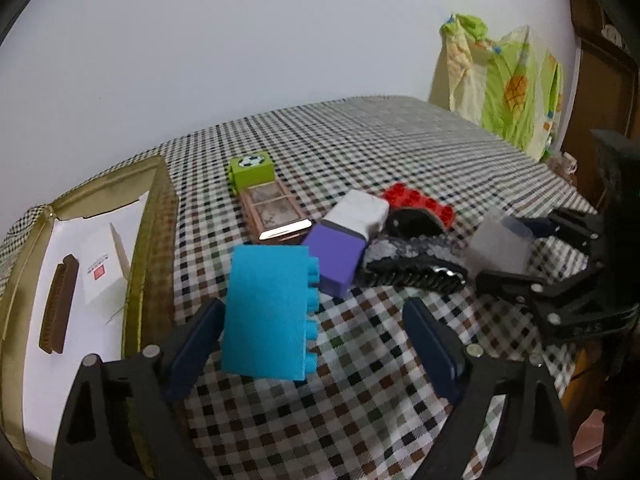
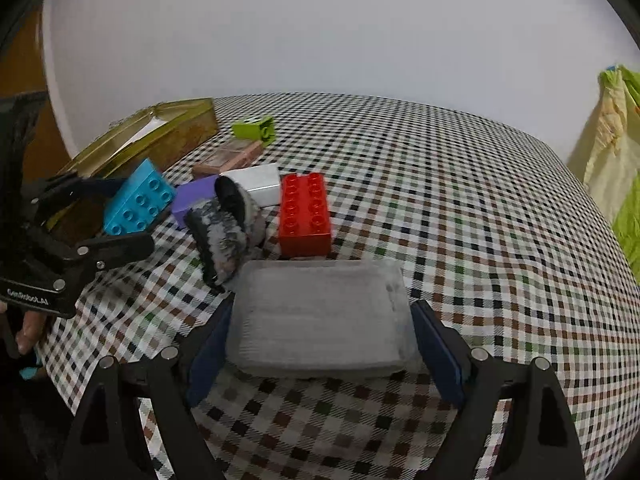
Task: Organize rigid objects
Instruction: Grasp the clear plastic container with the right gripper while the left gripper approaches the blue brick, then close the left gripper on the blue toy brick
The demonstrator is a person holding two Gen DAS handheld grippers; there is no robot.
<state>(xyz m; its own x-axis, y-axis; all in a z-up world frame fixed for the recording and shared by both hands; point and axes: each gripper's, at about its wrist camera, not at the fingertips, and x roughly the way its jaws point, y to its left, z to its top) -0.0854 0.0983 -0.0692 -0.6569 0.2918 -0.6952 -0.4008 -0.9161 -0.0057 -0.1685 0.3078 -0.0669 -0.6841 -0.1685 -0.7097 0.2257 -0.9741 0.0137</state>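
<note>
My left gripper (image 1: pixel 314 336) is wide open. A blue toy brick (image 1: pixel 268 312) leans against its left finger, with a wide gap to the right finger. It also shows in the right wrist view (image 2: pixel 138 200) between that gripper's fingers. My right gripper (image 2: pixel 320 340) is shut on a frosted clear plastic box (image 2: pixel 320 316), also seen in the left wrist view (image 1: pixel 500 246). On the checked cloth lie a red brick (image 2: pixel 306 216), a purple block (image 1: pixel 336 254), a white block (image 1: pixel 360 210), a black-and-grey hair clip (image 1: pixel 412 256), a pink palette (image 1: pixel 276 212) and a green cube (image 1: pixel 252 170).
An open gold tin (image 1: pixel 150 240) at the left holds a white card box (image 1: pixel 102 272) and a brown comb (image 1: pixel 60 304). A yellow-green cloth (image 1: pixel 504 76) hangs beyond the table's far right. The table edge runs along the right.
</note>
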